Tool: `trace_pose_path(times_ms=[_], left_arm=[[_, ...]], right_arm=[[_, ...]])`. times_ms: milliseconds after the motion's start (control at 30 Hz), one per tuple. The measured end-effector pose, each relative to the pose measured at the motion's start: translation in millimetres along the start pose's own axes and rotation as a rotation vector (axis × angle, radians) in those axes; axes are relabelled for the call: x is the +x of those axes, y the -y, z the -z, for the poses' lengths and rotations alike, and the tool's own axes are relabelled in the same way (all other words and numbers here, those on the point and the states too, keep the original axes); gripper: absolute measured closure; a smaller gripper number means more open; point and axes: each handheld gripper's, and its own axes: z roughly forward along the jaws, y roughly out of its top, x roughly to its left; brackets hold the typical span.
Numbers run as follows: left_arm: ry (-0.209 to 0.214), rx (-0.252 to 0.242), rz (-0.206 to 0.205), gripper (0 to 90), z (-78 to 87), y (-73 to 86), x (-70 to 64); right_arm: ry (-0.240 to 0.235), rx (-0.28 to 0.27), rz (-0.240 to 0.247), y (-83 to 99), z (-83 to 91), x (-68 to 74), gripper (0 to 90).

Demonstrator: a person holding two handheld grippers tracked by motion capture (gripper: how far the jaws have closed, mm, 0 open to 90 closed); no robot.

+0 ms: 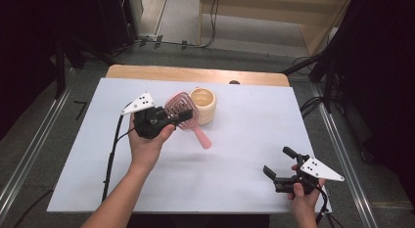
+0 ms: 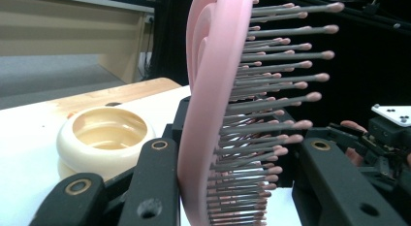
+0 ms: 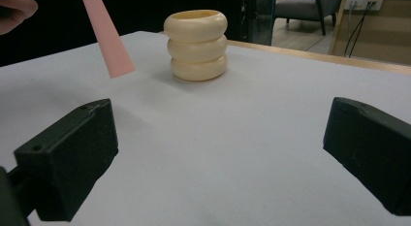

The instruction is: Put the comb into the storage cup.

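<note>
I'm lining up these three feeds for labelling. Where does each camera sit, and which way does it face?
High view: above the person's side, looking forward and down on the white table; both forearms and tongs show.
Left gripper view: rides the left tongs, looking along jaws holding the pink hairbrush.
Right gripper view: rides the right tongs, low over the table, jaws apart.
All three show the cream ribbed cup.

Bright table, dark room all around you.

Your light comes from above and makes the white table (image 1: 235, 154) shine, with only soft, pale shadows. At 9 and 3 o'clock the high view goes nearly black. In your left gripper view the pink brush (image 2: 213, 114) is very close and looks soft and blurry, and the cream cup (image 2: 104, 138) at 8 o'clock looks fuzzy too.
</note>
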Motion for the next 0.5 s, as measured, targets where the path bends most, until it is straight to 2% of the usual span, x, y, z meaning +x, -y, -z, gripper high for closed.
trace_pose_path(times_ms=[500], left_arm=[[-0.022,-0.02,0.001,64.9,-1.7,-17.3,11.4]], right_arm=[[-0.003,0.003,-0.005,2.8,0.0,-4.8,0.0]])
